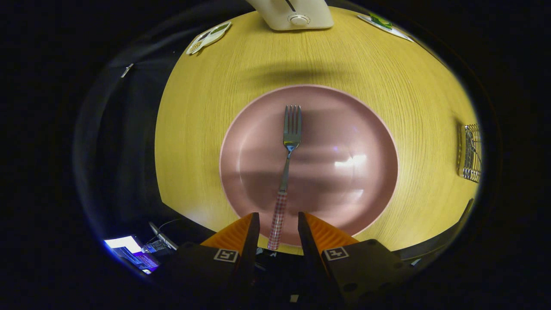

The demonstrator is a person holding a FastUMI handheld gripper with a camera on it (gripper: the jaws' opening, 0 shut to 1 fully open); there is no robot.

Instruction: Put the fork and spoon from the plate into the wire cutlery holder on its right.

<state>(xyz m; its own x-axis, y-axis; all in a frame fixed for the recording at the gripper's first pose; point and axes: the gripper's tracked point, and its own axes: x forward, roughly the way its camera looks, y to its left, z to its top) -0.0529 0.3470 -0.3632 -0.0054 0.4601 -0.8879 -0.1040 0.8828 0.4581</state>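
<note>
Gripper point(278, 224): fingers stood apart, straddling the checked handle end of the fork point(285, 172), neither visibly pressing it. Left of the fingers, off the table edge: a lit screen point(131, 252) and cables. Centre: pink plate point(370, 206) on the wooden table point(198, 129), fork lying lengthwise, tines pointing away; no spoon on the plate. Far side: cream appliance base point(295, 17). Right, well apart from the plate: wire cutlery holder point(470, 153), something metallic seemingly inside. Risk judged: closing on the handle's very tip could let the heavier tine end pivot and slip free.
</note>
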